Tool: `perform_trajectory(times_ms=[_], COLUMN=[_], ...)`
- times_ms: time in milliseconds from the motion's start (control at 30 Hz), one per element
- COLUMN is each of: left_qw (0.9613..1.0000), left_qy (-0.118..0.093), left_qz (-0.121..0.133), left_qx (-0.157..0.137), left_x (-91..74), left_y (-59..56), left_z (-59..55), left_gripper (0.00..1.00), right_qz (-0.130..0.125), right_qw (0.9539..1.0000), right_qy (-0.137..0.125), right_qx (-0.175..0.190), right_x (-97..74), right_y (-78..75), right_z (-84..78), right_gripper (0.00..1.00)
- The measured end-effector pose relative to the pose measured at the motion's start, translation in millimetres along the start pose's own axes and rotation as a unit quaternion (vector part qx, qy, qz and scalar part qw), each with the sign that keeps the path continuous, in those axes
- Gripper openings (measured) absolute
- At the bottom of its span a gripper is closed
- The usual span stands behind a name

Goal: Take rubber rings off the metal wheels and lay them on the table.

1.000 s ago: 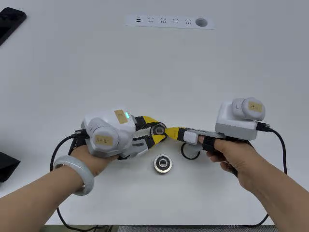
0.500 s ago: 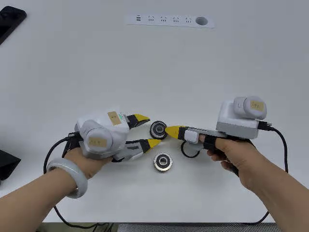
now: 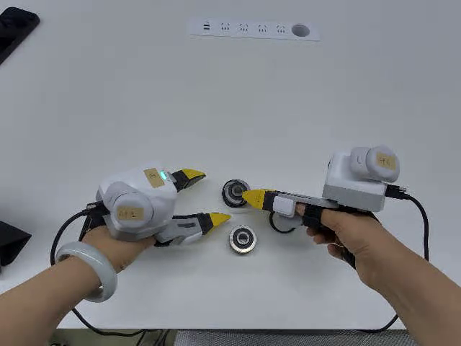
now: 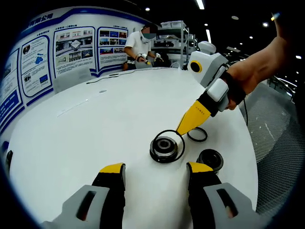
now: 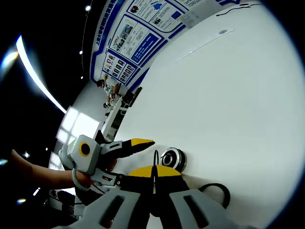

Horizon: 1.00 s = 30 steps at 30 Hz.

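The white table (image 3: 302, 108) carried a power strip (image 3: 252, 31) at its far edge, and posters (image 4: 71, 47) lined the wall beyond. The left gripper (image 3: 217, 193) stood with jaws apart just short of a metal wheel (image 3: 235, 192), while the right gripper (image 3: 248, 196) was pinched together on a rubber ring (image 4: 167, 131) looped loosely about that wheel. A second wheel (image 3: 243, 239) and a loose ring (image 4: 197, 135) lay just beside.

White table (image 3: 144, 101): metal wheel (image 3: 234, 192) centre, second metal wheel (image 3: 243, 240) nearer, loose black rubber ring (image 3: 273, 226) right; long white power strip (image 3: 252, 31) far.
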State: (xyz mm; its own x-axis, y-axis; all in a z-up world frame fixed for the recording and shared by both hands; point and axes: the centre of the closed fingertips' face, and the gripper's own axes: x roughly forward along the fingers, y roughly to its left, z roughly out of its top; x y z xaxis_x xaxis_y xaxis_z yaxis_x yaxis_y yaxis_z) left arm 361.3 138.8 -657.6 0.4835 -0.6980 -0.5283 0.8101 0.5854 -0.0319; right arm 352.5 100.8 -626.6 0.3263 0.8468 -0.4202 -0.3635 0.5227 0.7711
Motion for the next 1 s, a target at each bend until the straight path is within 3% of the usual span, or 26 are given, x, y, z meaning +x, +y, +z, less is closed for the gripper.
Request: perform_trajectory(times_ms=[367, 767, 1000], left_qw=[0.9998, 0.9998, 0.9998], left_qy=[0.001, -0.001, 0.001], left_qz=[0.011, 0.010, 0.010], left_qx=[-0.014, -0.018, -0.016], left_x=[-8.3, -7.7, -7.8], left_y=[4.3, 3.4, 2.5], left_z=[-5.8, -6.6, -6.1], left_gripper=[0.60, 0.59, 0.58], right_qz=[0.008, -0.042, -0.064], right_qw=[0.9997, 0.9969, 0.9950], right_qy=[-0.021, -0.046, -0.048], right_qx=[0.012, 0.047, 0.060], right_x=[-21.0, -63.8, -70.2], right_y=[8.5, -29.9, -44.9], right_z=[-3.2, -11.2, -15.0], right_gripper=[0.02, 0.02, 0.02])
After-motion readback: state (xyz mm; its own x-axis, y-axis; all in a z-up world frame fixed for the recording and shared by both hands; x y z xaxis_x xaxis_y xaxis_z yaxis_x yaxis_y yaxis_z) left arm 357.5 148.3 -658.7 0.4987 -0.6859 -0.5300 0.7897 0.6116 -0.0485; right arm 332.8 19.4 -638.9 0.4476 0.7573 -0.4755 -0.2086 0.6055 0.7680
